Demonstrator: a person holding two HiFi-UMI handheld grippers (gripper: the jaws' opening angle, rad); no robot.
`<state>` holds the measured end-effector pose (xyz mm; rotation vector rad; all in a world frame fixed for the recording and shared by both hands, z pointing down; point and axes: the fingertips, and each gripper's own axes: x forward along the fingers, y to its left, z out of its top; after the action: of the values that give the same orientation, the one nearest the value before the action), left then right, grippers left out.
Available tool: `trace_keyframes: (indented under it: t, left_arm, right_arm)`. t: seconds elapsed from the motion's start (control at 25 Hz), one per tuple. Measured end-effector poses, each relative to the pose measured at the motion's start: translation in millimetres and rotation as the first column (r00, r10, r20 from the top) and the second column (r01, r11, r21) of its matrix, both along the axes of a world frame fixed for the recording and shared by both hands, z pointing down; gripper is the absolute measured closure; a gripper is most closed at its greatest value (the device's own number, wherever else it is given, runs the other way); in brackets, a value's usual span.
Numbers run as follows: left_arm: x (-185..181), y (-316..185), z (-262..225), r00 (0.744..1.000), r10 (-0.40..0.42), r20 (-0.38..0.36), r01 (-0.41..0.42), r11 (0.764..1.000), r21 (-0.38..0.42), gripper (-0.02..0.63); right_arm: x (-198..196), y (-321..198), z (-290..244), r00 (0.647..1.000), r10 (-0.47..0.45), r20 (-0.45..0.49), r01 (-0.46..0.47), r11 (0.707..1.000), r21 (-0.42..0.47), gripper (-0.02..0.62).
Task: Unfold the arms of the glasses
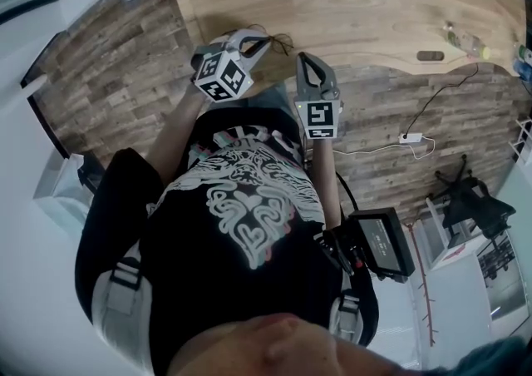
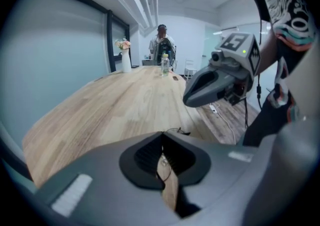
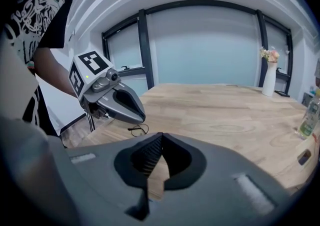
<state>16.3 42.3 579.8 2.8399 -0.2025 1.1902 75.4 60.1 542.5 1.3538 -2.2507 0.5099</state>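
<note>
The glasses [image 1: 279, 39] are a thin dark wire frame lying at the near edge of the wooden table [image 1: 349, 0]. My left gripper [image 1: 266, 41] hovers with its shut tip right at them. In the left gripper view the jaws [image 2: 162, 136] meet with nothing clamped; the glasses [image 2: 181, 131] show just past the tip, and thin wire shows through the slit lower down. My right gripper [image 1: 303, 60] is shut too, a little right of the glasses and over the table's edge. The right gripper view has the glasses [image 3: 137, 130] under the left gripper [image 3: 142, 117].
A water bottle [image 1: 465, 42] and a small dark object [image 1: 430, 56] lie at the table's right end. A vase of flowers [image 2: 124, 55] stands on the far side, with a person beyond. A white cable and adapter [image 1: 411, 138] lie on the floor near a black chair [image 1: 470, 200].
</note>
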Motion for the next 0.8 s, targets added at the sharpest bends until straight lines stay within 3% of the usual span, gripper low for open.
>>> trace_keyframes:
  t: [0.28,0.64,0.8]
  left_arm:
    - [7,10,20,0.996,0.077,0.051,-0.075,0.996,-0.038,0.615]
    - [22,20,36,0.975,0.185,0.120,-0.177,0.982,-0.067,0.537]
    - [27,18,44,0.968,0.209,0.140,-0.198,0.976,-0.088,0.532]
  right_arm:
    - [-2,1,21,1.000,-0.024,-0.009,0.023,0.999,-0.045,0.595]
    - [3,0,34,1.000,-0.026,0.006,0.026,0.996,-0.081,0.595]
    - [4,-3,39,0.999,-0.029,0.015,0.031,0.996,-0.089,0.595]
